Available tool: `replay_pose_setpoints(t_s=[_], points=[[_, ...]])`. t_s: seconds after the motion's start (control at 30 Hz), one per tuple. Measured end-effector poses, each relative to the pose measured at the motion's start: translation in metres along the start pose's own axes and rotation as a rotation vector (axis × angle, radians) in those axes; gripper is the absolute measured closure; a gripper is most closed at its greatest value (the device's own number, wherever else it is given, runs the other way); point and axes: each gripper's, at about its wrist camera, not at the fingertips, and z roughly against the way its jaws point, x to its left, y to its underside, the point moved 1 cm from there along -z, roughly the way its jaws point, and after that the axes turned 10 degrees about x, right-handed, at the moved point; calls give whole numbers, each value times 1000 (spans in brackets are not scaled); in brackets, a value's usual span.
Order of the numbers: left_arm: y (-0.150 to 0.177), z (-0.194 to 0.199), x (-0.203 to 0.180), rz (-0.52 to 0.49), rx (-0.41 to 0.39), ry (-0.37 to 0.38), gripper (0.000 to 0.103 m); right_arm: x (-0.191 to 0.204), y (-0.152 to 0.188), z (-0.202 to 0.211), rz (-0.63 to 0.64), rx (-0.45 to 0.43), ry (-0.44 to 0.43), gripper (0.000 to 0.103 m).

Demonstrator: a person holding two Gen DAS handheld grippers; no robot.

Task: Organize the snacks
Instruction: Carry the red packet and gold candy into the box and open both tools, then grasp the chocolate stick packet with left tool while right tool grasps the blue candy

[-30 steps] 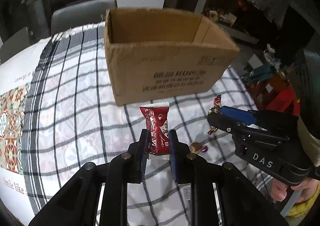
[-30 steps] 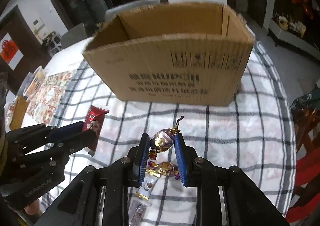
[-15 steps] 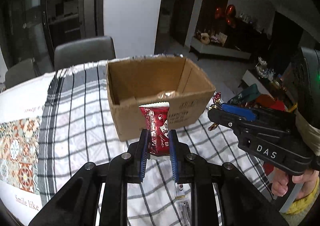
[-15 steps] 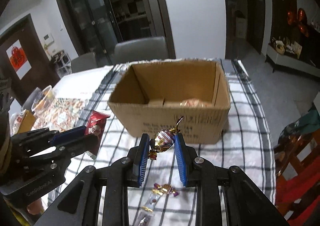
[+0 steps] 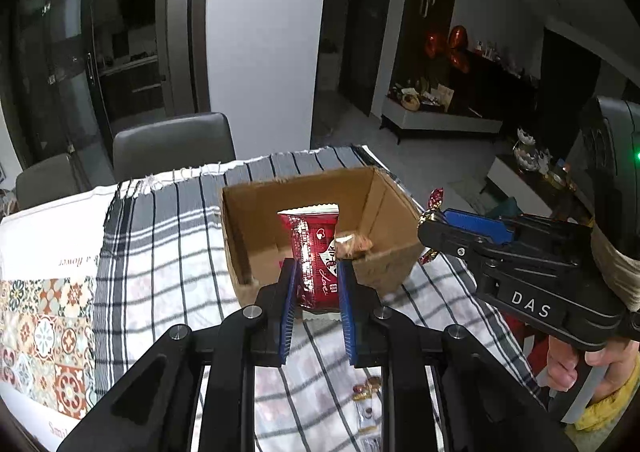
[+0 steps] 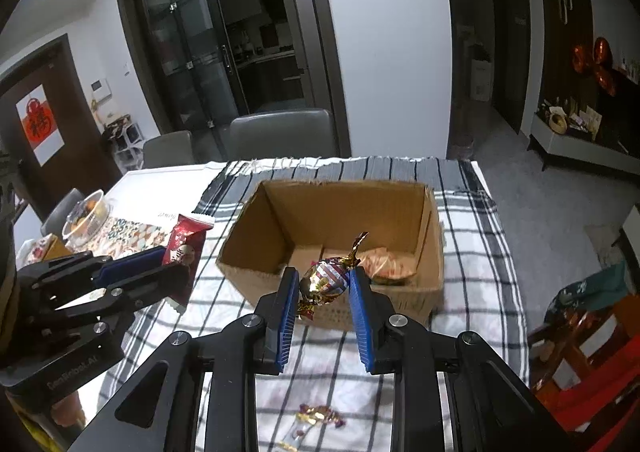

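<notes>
A table (image 5: 168, 252) covered by a grey-and-white checked cloth (image 5: 160, 272) is seen below both grippers, with a patterned mat (image 5: 36, 332) laid at about nine o'clock in the left wrist view. An open cardboard box (image 5: 396, 264) is stood on the cloth; in the left wrist view it lies at twelve o'clock from the fingertips, and in the right wrist view the box (image 6: 256, 280) is likewise at twelve o'clock, just past the tips. A pale wrapped snack (image 6: 386, 266) is seen lying on the box floor toward its right wall. Two grey chairs (image 6: 280, 132) are placed at the far edge of the table. The left gripper (image 5: 316, 292) is clamped on a red snack packet (image 5: 316, 248), which is held upright between the blue pads with its top edge raised in front of the box opening. The right gripper (image 6: 325, 288) is clamped on a foil-wrapped candy (image 6: 326, 278), held crosswise between its pads with one twisted end pointed toward one o'clock. In the left wrist view the right gripper (image 5: 432, 224) is seen at three o'clock, beside the box's right corner; in the right wrist view the left gripper (image 6: 176, 264) appears at nine o'clock with the red packet (image 6: 186, 236) in it. A few loose candies (image 6: 320, 414) are left on the cloth at six o'clock, beneath the fingers.
</notes>
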Motion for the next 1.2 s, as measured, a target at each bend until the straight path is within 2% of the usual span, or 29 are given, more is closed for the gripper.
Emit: replay_pose_setpoints(t_s=[0.2, 0.6, 0.63, 0.7, 0.73, 0.87, 1.0, 1.2], points=[[-20, -13, 6, 1, -1, 6, 82, -8, -21, -9, -1, 5, 17, 76], [-56, -48, 16, 21, 18, -21, 82, -28, -42, -39, -36, 40, 45, 76], [-58, -50, 18, 27, 17, -23, 79, -29, -44, -40, -40, 38, 57, 74], [-60, -50, 20, 34, 2, -27, 67, -33, -46, -41, -54, 34, 77, 62], [-60, -48, 20, 40, -8, -34, 58, -33, -46, -40, -61, 29, 88, 55], [-51, -41, 16, 19, -25, -56, 55, -32, -40, -32, -47, 12, 125, 54], [-32, -32, 7, -1, -26, -72, 54, -27, -20, -16, -36, -16, 111, 54], [3, -8, -6, -12, -52, -51, 53, -19, 11, 3, -40, -27, 67, 54]])
